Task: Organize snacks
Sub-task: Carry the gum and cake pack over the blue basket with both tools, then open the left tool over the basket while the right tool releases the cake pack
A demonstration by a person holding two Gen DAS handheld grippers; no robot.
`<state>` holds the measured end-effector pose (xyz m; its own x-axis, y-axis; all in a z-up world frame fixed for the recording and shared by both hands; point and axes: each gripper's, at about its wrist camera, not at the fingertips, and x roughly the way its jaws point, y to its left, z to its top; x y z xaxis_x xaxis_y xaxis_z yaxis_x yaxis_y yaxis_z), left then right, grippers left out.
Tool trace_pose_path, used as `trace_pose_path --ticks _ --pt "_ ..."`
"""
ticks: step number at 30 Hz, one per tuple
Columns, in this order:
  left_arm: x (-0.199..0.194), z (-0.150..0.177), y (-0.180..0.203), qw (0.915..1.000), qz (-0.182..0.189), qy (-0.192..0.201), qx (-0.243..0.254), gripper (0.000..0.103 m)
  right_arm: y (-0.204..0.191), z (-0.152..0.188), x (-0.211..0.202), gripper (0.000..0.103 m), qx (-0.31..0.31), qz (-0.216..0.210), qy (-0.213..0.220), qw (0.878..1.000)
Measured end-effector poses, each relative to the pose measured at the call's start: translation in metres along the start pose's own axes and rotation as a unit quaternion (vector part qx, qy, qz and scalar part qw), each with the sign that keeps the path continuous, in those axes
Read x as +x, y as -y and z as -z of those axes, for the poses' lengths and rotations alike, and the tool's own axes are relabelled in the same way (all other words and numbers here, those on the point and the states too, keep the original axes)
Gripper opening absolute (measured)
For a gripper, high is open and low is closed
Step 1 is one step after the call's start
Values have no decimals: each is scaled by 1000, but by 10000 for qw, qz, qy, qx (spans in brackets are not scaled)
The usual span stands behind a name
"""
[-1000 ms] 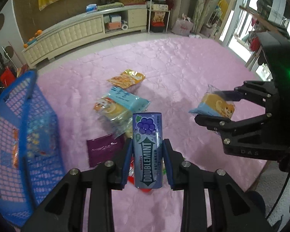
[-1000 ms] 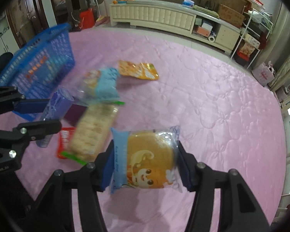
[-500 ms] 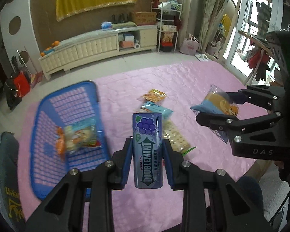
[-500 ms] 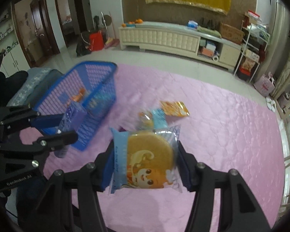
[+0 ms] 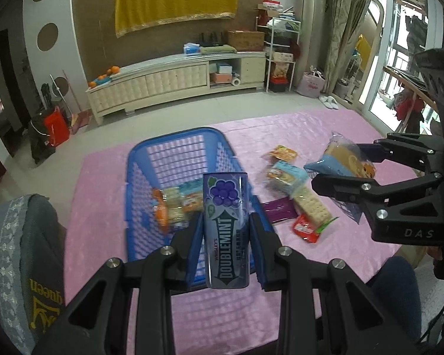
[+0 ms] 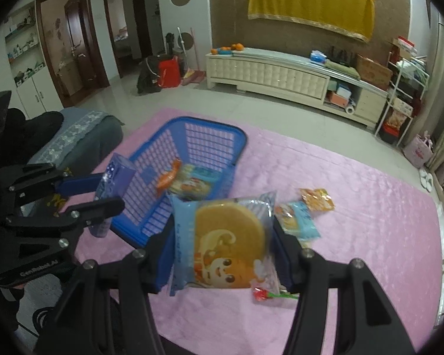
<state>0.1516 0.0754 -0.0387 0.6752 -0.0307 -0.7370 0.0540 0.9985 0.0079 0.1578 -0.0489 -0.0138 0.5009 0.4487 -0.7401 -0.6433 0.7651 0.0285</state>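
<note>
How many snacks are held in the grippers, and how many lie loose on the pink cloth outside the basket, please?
Held: 2, the Doublemint tin and the cake pack
Loose: 5, the orange packet, blue packet, cracker pack, purple packet and red packet
Total: 7

I see the purple Doublemint tin (image 5: 225, 230) upright, clamped at its sides, raised above the near rim of the blue basket (image 5: 174, 139). The basket sits toward the left edge of the pink quilt (image 5: 310, 124) and holds an orange-and-blue snack pack (image 5: 174, 207) on its floor. The cake pack (image 6: 222, 242) (blue wrapper, cartoon face) is pinched flat, off the quilt. Near the middle lie a blue packet (image 5: 287, 174), an orange pouch (image 5: 282, 152), a cracker sleeve (image 5: 310, 207), a purple bar (image 5: 278, 211) and a red wrapper (image 5: 305, 230).
</note>
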Motion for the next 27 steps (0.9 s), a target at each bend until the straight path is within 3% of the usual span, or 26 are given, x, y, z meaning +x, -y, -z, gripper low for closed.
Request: trace_pose_path --ticks 10,27 --pt "16 4 -44 9996 -13 -47 -264 28 -31 -18 35 62 43 -284 -172 9994" --pt "64 -4 -73 9984 147 -367 -413 28 -38 -32 100 62 167 -164 -733 9970"
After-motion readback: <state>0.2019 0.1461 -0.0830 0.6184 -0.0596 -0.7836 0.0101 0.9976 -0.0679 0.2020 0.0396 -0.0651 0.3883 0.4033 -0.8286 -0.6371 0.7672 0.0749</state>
